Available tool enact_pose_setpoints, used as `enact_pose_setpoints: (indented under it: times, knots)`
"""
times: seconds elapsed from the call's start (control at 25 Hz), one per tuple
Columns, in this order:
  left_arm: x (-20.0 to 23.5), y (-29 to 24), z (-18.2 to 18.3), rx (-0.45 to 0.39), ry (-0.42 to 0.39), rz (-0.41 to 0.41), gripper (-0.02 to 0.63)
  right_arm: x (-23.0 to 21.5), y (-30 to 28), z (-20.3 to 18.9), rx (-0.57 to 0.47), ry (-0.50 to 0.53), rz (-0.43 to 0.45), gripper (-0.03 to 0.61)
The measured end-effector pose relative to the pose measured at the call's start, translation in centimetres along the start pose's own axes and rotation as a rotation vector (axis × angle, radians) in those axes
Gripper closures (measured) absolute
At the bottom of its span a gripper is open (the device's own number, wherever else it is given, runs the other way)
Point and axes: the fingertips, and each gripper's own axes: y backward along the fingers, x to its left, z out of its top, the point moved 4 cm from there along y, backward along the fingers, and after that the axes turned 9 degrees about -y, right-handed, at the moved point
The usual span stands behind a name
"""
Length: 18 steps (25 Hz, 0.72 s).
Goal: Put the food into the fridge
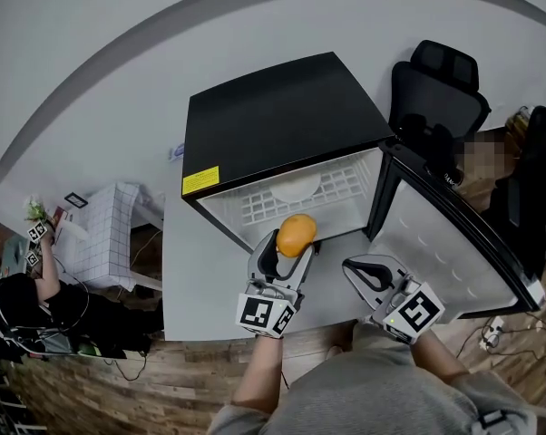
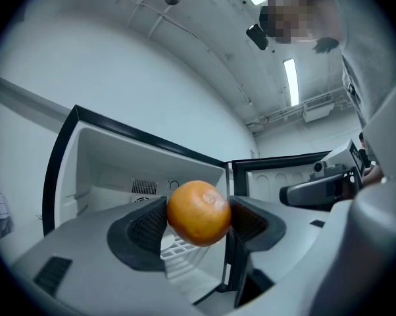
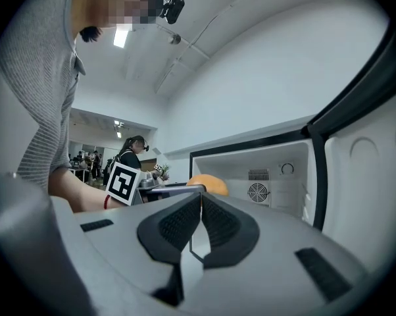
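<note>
Smooth orange (image 2: 198,212), matt black fridge (image 1: 282,116), ribbed claw pads (image 2: 148,226), wood floor (image 1: 119,397)

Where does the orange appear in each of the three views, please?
Head view: orange at centre, gripped in the left claw, at the mouth of the open fridge.
Left gripper view: orange near centre, between the jaws.
Right gripper view: orange near centre, partly hidden behind the left claw.
Shared landmark: the fridge's white interior, visible in all three.
</note>
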Motion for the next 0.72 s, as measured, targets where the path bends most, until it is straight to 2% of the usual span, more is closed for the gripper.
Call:
enact_pose_setpoints:
  times: [0.28, 0.44, 0.72]
  knots:
    - [1.5, -2.2, -1.3, 0.026, -0.059, 0.019, 0.315, -3.1, -2.0, -1.1, 0.010, 0.029, -0.055, 0.565]
    - [2.1, -3.1, -1.9, 0.044, -0.068, 0.020, 0.314, -4.5, -2.2, -2.0, 0.031, 0.031, -0.083, 0.565]
    - [3.1, -4.7, -2.8, 0.059, -0.060, 0.025, 0.314, -5.0, -2.5, -2.4, 0.038, 0.033, -0.077, 0.565]
